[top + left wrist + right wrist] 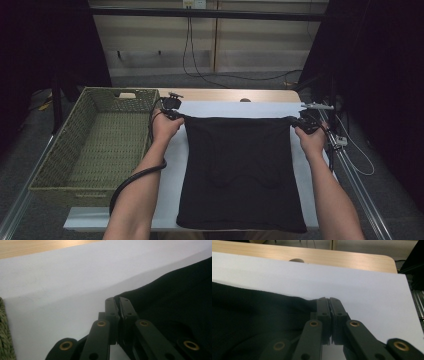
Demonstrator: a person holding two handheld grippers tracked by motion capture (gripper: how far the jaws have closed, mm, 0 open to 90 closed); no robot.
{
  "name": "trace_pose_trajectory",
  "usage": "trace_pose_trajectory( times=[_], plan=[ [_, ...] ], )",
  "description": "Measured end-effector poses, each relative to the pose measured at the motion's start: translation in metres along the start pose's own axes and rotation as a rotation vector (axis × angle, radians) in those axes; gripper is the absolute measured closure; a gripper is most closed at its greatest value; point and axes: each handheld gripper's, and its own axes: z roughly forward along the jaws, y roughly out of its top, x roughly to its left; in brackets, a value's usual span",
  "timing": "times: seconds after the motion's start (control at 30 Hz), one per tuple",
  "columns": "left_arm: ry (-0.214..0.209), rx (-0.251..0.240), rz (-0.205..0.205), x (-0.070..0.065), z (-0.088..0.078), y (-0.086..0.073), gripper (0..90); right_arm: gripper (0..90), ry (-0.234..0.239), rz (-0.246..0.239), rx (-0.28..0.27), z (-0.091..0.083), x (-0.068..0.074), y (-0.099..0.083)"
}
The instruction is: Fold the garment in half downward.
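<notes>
A black garment point(241, 170) lies spread flat on the white sheet point(220, 108) covering the table, its far edge pulled straight between my two hands. My left gripper point(176, 115) is shut on the garment's far left corner; in the left gripper view the black cloth point(175, 302) runs in between the closed jaws of that gripper point(117, 300). My right gripper point(295, 120) is shut on the far right corner; in the right gripper view the cloth point(257, 315) comes in from the left to the closed jaws of this gripper point(329, 300).
A woven basket point(75, 150) stands at the left, its rim close to my left forearm. Bare wood of the table point(230, 94) shows beyond the sheet. A metal rail point(357, 190) runs along the right side. Cables hang at the back wall.
</notes>
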Motion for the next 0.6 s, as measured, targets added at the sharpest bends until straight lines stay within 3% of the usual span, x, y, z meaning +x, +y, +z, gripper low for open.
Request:
trace_pose_trajectory(
  times=[0.17, 0.23, 0.27, 0.3, 0.33, 0.43, 0.47, 0.6],
  plan=[
    [0.039, -0.024, 0.011, 0.008, 0.007, 0.020, 86.7, 87.6, -0.005, 0.025, -0.021, 0.013, -0.005, 0.025],
    [0.047, -0.021, -0.007, 0.011, 0.012, 0.023, 85.8, 86.6, 0.013, 0.040, -0.004, 0.021, -0.006, 0.031],
    [0.052, -0.025, -0.027, 0.013, 0.016, 0.022, 83.6, 78.2, 0.006, 0.045, -0.001, 0.023, -0.005, 0.031],
    [0.052, -0.013, -0.052, 0.013, 0.020, 0.019, 75.6, 61.3, -0.002, 0.052, -0.004, 0.026, -0.004, 0.030],
    [0.053, -0.001, -0.071, 0.013, 0.022, 0.017, 66.2, 50.8, -0.026, 0.055, 0.015, 0.028, -0.002, 0.028],
    [0.003, 0.029, -0.121, 0.008, 0.024, 0.007, 44.9, 52.1, 0.028, 0.064, 0.047, 0.026, 0.006, 0.017],
    [0.007, 0.029, -0.118, 0.005, 0.023, 0.004, 41.6, 48.9, 0.024, 0.043, 0.058, 0.023, 0.009, 0.013],
    [-0.023, 0.027, -0.114, -0.005, 0.012, -0.009, 29.9, 42.7, 0.074, 0.044, 0.090, 0.005, 0.020, -0.005]
  ],
)
